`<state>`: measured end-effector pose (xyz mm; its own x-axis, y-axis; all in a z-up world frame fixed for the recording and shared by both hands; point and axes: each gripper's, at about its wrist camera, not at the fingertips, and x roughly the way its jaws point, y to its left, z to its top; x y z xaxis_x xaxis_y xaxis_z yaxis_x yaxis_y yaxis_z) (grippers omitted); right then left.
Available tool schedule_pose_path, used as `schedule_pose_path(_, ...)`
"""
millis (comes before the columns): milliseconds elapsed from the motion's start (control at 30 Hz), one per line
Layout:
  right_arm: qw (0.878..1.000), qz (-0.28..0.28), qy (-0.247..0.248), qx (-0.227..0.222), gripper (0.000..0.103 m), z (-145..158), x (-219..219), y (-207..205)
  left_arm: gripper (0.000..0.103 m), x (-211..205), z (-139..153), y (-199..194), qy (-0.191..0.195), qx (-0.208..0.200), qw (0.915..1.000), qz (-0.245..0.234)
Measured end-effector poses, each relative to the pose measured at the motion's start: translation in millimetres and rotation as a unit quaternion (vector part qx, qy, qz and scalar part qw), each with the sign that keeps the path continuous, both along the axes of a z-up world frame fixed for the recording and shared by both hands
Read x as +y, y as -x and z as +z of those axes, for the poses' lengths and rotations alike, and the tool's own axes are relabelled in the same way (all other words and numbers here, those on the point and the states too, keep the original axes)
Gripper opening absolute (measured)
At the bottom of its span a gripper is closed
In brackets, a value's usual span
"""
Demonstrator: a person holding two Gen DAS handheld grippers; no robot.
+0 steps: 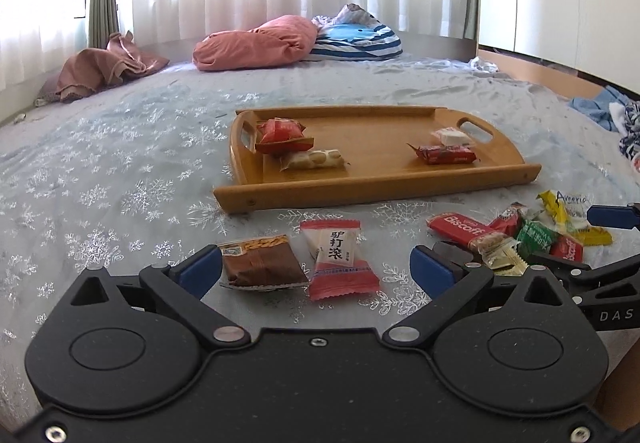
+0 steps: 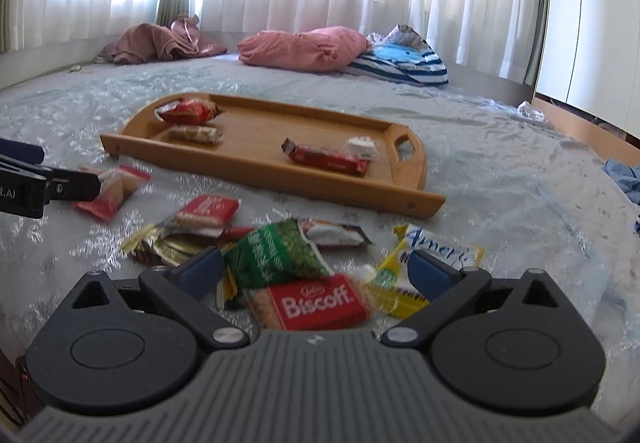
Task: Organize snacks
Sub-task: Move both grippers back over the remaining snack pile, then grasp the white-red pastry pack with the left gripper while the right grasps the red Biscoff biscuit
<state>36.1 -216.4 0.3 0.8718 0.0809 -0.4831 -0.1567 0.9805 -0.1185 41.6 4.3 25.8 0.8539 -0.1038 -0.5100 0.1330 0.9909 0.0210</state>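
Snacks loose on bedspread (image 1: 120, 171) before wooden tray (image 1: 376, 183). Left gripper (image 1: 316, 271) spread wide, nothing clamped, brown pack (image 1: 260, 263) and pink candy (image 1: 340, 263) lying between blue pads. Right gripper (image 2: 316, 275) likewise agape, low over green pack (image 2: 276, 255) and Biscoff (image 2: 316, 303), gripping neither. In tray: red pouch (image 1: 280, 131), nougat (image 1: 312, 160), red bar (image 1: 444, 154), white sweet (image 1: 452, 136).

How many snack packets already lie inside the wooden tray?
4. At the tray's left end: a red packet and a nougat bar. Near its right handle: a white sweet and a red bar. None seem hidden.
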Motion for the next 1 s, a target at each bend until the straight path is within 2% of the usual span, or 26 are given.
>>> schedule_pose_path(67,1.0,-0.002,-0.001,0.003,0.103,-2.5,0.2,1.8,0.097,-1.4,-1.5,-0.2,-0.002,0.0,1.0,-0.002)
schedule_pose_path(233,1.0,-0.007,-0.005,0.018,0.103,-8.3,-1.8,5.4,0.082,-1.4,-5.5,-4.4,0.008,0.014,0.9999,0.0)
schedule_pose_path(467,0.999,-0.005,-0.021,0.028,0.103,-10.7,-7.1,8.7,0.072,-2.8,-6.6,-10.4,0.007,0.017,0.9998,0.004)
schedule_pose_path(533,0.999,0.0,-0.025,0.028,0.099,-10.2,-8.1,9.8,0.062,-3.9,-5.5,-11.3,0.007,0.015,0.9998,0.006)
schedule_pose_path(633,0.999,0.008,-0.033,0.031,0.094,-8.6,-9.3,10.7,0.053,-5.3,-3.3,-13.0,0.015,0.018,0.9997,0.001)
schedule_pose_path(867,0.999,0.021,-0.029,0.035,0.083,-5.5,-9.6,9.7,0.048,-12.2,-5.9,-19.8,0.013,0.027,0.9996,-0.003)
schedule_pose_path(1000,0.998,0.021,-0.038,0.039,0.077,-3.6,-13.6,9.4,0.036,-13.5,-8.0,-23.6,0.016,0.033,0.9993,-0.004)
